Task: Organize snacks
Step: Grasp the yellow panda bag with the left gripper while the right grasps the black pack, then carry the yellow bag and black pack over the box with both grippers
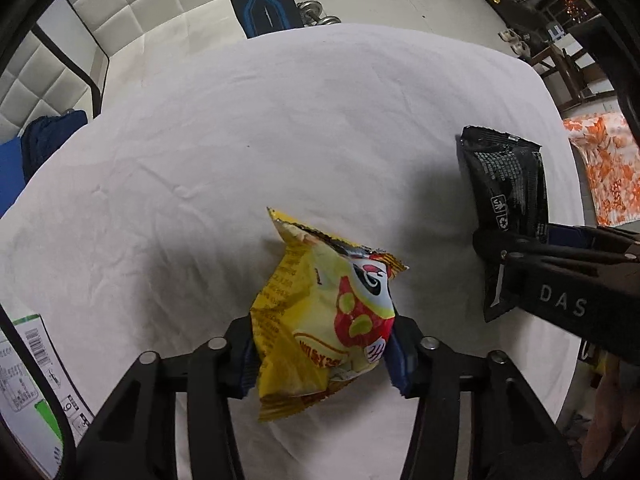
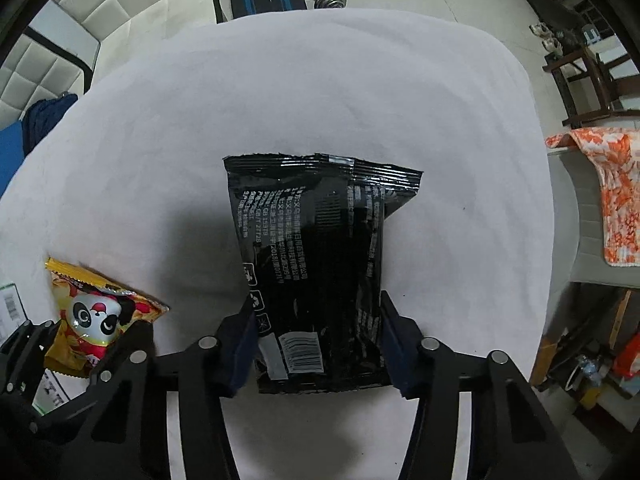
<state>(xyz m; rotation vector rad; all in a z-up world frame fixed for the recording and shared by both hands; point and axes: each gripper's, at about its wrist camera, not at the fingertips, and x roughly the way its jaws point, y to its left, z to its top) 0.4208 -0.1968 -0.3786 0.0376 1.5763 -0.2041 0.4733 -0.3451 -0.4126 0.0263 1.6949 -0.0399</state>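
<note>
Gripping yellow bag [image 1: 324, 320]: left claw [image 1: 320, 354] | black bag [image 2: 316, 280], barcode right-view only: right claw [image 2: 316, 344]

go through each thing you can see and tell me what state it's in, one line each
Yellow crinkly snack bag with a panda picture: sealed, crumpled, squeezed between the left gripper's fingers.
Black glossy snack bag with white print: sealed, printed back facing up, pinched between the right gripper's fingers.
Left gripper: shut on the yellow bag.
Right gripper: shut on the black bag.
White tablecloth: spread flat, lightly wrinkled.
</note>
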